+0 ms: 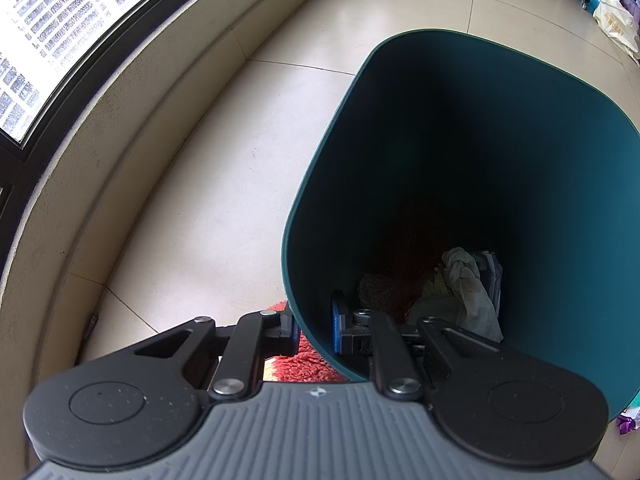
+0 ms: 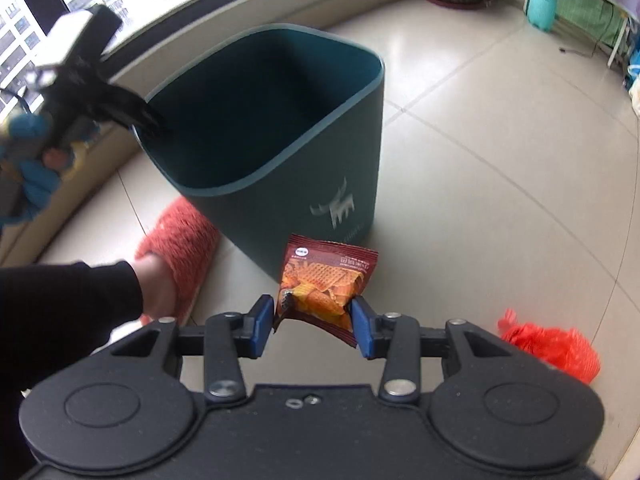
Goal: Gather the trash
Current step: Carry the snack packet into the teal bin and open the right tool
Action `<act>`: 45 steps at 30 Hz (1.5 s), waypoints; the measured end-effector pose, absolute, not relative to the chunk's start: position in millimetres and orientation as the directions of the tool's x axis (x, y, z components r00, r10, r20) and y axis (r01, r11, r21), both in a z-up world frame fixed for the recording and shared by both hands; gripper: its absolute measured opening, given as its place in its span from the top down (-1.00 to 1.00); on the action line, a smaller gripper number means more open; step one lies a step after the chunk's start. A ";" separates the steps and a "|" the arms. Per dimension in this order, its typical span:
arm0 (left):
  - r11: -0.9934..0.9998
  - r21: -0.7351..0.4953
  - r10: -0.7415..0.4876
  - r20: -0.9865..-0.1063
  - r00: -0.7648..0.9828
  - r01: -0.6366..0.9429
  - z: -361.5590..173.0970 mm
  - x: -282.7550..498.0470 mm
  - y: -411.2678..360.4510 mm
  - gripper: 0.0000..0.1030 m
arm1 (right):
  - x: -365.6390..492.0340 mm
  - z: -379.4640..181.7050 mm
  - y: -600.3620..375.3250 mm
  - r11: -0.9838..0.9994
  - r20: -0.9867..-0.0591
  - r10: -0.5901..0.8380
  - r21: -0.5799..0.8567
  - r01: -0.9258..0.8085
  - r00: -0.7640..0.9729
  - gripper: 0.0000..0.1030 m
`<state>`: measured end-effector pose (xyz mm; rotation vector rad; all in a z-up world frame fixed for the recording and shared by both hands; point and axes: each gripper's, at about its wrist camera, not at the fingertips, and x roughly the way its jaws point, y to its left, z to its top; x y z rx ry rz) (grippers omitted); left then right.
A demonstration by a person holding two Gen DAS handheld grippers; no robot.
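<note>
On the tiled floor by the window: a dark teal bin [image 2: 280, 152] stands tilted, one lower edge against an orange slipper [image 2: 180, 240].
Left gripper [image 1: 316, 330]: its two blue-padded fingers are pinched together on the near wall of the bin, one finger outside, one inside; the rim sits between them.
Left gripper, seen from the right wrist: it reaches over the bin's left rim from above, blurred, held by a hand in a blue glove.
Bin contents: a crumpled white rag [image 1: 468, 280] and some greyish scraps lie at the bottom; the rest of the inside is too dark to read.
Right gripper [image 2: 312, 322]: clamped on a snack bag [image 2: 324, 280], the blue pads pressing its lower end from both sides. No earlier view is at hand.
Snack bag: brown and orange, printed with waffle-cut crisps, creased at the grip; it hangs in the air in front of the bin's near wall, below the rim, outside the bin.
Bin marking: a pale logo [image 2: 334, 210] on the near wall.
Other trash: a red mesh bag [image 2: 556, 348] lies on the tiles to the right, well apart from the bin.
Person: a dark sleeve [image 2: 68, 308] and a foot in the slipper show at left.
Far corner: a white plastic bag [image 1: 614, 26] on the floor.
</note>
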<state>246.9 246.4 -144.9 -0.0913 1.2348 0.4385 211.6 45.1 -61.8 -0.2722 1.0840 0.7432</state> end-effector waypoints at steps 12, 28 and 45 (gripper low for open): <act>0.918 0.144 0.253 -0.931 0.264 -0.370 -142.9 246.4 251.3 0.75 | 257.2 -22.6 133.4 0.688 -0.808 0.465 0.074 -0.722 0.361 0.21; 0.920 0.111 0.223 -0.937 0.270 -0.376 -142.0 245.9 255.9 0.76 | 302.6 -123.5 221.0 0.691 -0.906 0.267 -0.059 -0.720 0.330 0.21; 0.920 0.116 0.227 -0.936 0.269 -0.374 -142.0 246.3 256.3 0.75 | 299.8 -102.3 189.0 0.673 -0.878 0.371 0.030 -0.739 0.302 -0.02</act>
